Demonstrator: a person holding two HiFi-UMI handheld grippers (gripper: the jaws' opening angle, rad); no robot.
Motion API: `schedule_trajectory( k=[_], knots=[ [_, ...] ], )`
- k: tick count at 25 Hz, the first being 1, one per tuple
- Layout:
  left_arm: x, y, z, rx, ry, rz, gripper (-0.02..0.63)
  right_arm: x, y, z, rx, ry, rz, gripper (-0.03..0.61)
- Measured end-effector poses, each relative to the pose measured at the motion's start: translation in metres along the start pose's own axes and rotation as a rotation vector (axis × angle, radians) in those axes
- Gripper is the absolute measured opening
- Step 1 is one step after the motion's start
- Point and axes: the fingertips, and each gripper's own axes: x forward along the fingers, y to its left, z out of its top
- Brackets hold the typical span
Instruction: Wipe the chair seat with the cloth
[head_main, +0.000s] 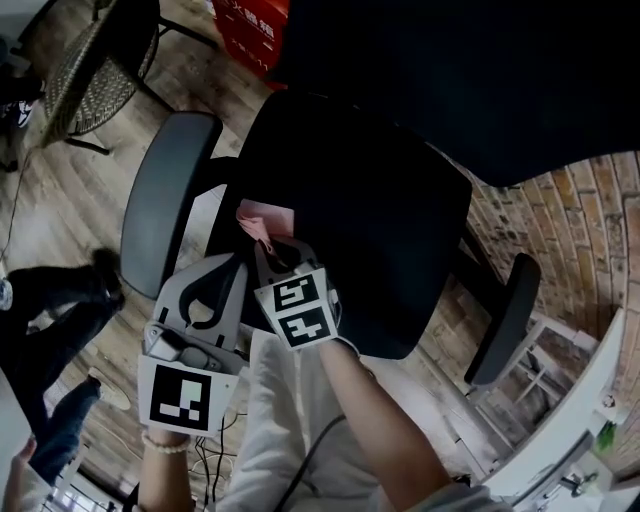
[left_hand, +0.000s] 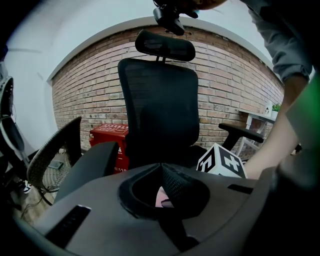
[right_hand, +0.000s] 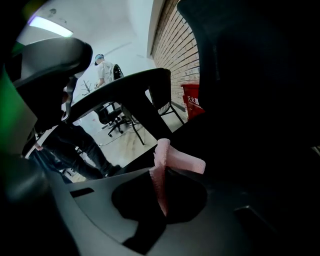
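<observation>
Right gripper view, centre: your right gripper (right_hand: 161, 170) is pinching the pink folded cloth (right_hand: 182, 162) at the black chair seat (head_main: 370, 230); your left gripper (left_hand: 161, 169) is resting closed, empty.

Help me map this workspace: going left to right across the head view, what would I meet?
wicker chair → grey armrest → pink cloth → black chair seat → dark armrest
</observation>
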Motion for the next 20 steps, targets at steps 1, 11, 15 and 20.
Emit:
schedule_trajectory(
  k=[1,11,15,20],
  knots=[
    [-0.001,0.000,0.000,-0.018,0.000,0.006,0.018,-0.001,0.000,-0.002,-0.008,0.006,-0.001,0.055],
    [0.006,-0.039,0.013,0.015,-0.014,-0.060,0.018,-0.046,-0.039,-0.047,0.001,0.047,-0.113,0.055],
    [0.015,-0.061,0.020,0.055,-0.023,-0.100,0.018,-0.072,-0.064,-0.073,0.024,0.063,-0.172,0.055],
    [0.025,-0.089,0.030,0.088,-0.032,-0.154,0.018,-0.112,-0.099,-0.100,0.111,0.048,-0.284,0.055]
  ],
)
